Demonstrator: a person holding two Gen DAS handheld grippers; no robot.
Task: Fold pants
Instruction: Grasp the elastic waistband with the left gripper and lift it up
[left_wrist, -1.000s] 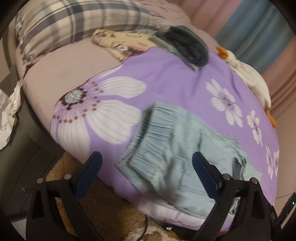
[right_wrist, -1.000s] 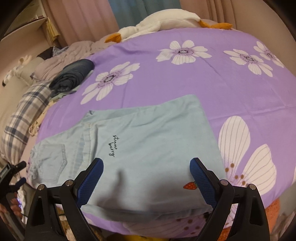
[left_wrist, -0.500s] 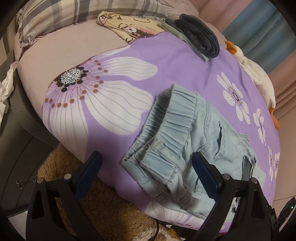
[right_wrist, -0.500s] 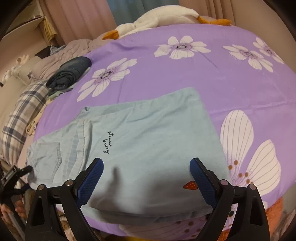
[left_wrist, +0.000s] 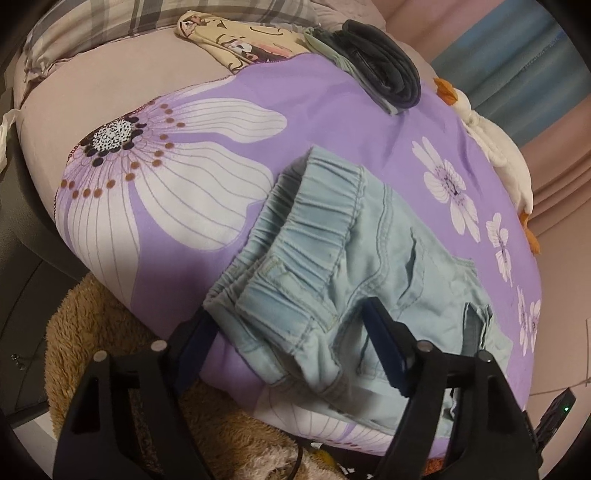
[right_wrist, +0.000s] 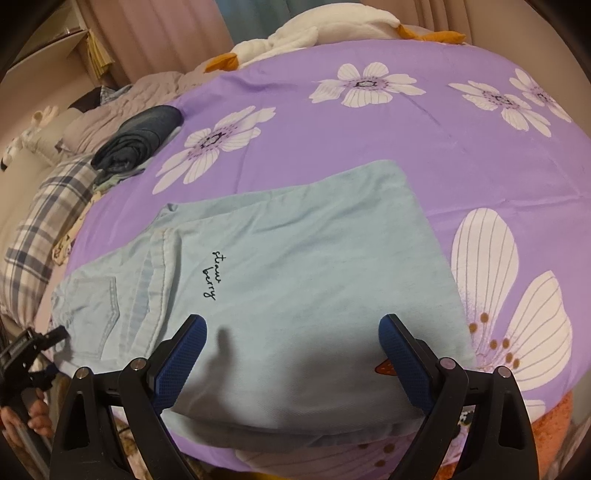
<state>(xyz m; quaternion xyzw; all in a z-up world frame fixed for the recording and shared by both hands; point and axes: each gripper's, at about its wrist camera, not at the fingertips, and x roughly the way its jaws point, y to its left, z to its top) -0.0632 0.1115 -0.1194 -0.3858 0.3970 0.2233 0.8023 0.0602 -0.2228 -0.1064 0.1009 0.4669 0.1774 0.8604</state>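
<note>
Light blue denim pants (left_wrist: 354, 258) lie on a purple flowered bedsheet (left_wrist: 314, 122), near the bed's front edge. Their elastic waistband (left_wrist: 310, 221) is in the left wrist view; the leg part with black lettering (right_wrist: 295, 266) is in the right wrist view. My left gripper (left_wrist: 291, 343) is open, its fingers either side of the waistband's near corner. My right gripper (right_wrist: 291, 350) is open just above the leg end. The left gripper also shows in the right wrist view (right_wrist: 33, 354).
A folded dark garment (left_wrist: 384, 79) lies at the far side of the sheet, next to a printed cloth (left_wrist: 240, 40) and a plaid pillow (right_wrist: 48, 221). A white goose plush (right_wrist: 325, 29) lies along the back. A tan fluffy rug (left_wrist: 110, 332) is below the bed edge.
My left gripper has moved closer to the waistband, which now sits between its fingers. The right gripper has edged slightly closer over the leg end.
</note>
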